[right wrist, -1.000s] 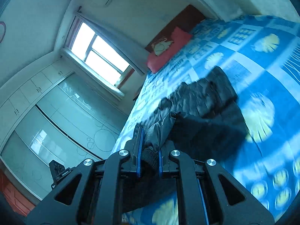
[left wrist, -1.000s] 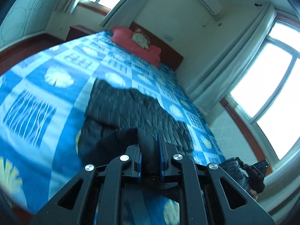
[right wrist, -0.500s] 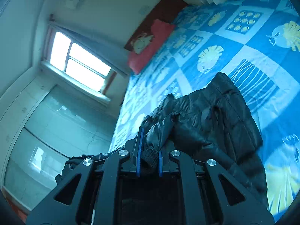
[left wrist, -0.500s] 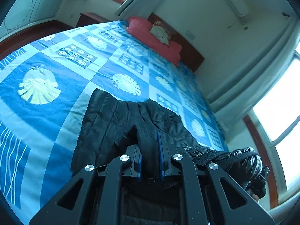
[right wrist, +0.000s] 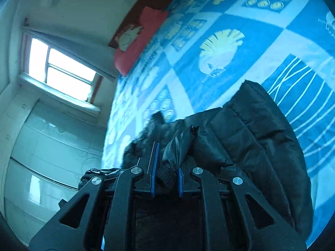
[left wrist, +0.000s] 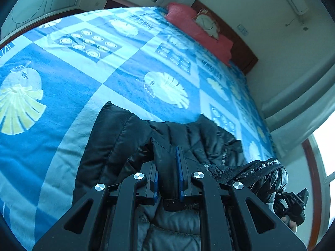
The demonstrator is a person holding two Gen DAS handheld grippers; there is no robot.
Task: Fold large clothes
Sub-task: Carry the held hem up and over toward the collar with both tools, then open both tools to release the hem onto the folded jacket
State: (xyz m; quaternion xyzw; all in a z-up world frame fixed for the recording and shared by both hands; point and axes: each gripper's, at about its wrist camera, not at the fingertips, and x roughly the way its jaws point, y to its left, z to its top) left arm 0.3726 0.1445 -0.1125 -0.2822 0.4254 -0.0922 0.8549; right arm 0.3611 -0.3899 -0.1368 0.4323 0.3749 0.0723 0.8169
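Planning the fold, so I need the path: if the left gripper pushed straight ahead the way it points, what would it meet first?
The left gripper is shut on the black jacket, so more jacket lies directly ahead; beyond it is probably the blue bedspread, though depth is unclear.

Daylit bedroom [right wrist: 58, 71], blue-quilted bed [left wrist: 104, 79]

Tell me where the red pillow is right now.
The red pillow lies at the far head of the bed, against the dark headboard: upper right in the left wrist view, upper left of centre in the right wrist view.
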